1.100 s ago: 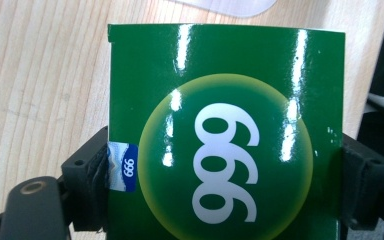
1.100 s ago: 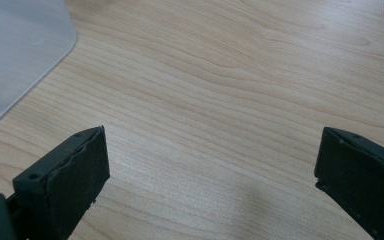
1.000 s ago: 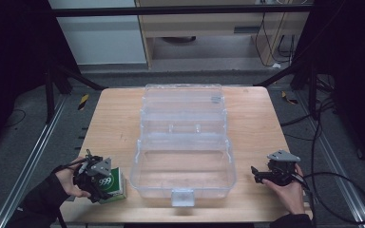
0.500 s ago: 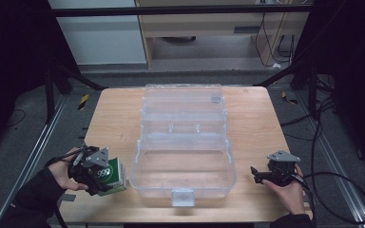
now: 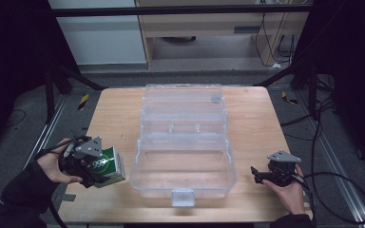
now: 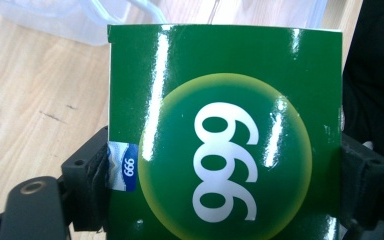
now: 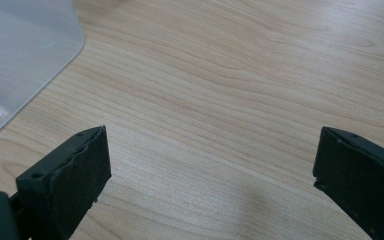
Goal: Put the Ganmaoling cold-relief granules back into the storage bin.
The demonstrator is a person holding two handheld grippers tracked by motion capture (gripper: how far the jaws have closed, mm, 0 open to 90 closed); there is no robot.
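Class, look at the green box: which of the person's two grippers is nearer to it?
Left. The left gripper grips the green box between its jaws; the right gripper sits open beyond the clear bin.

Glossy green carton [image 6: 225, 135]; clear plastic case [image 5: 183, 152]; matt wood table [image 7: 240, 90].

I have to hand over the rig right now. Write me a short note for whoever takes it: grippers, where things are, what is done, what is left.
Left gripper: shut on the green box, gripped by its sides and lifted off the table, just left of the clear bin.
Right gripper: open, nothing between its fingers, resting low over the table right of the bin.
Bin: lid open, lying back toward the far side; the near compartment looks empty.
Done: box picked up.
Left: probably carry the box over the bin's rim and set it inside, then let go. The lid is not yet closed.
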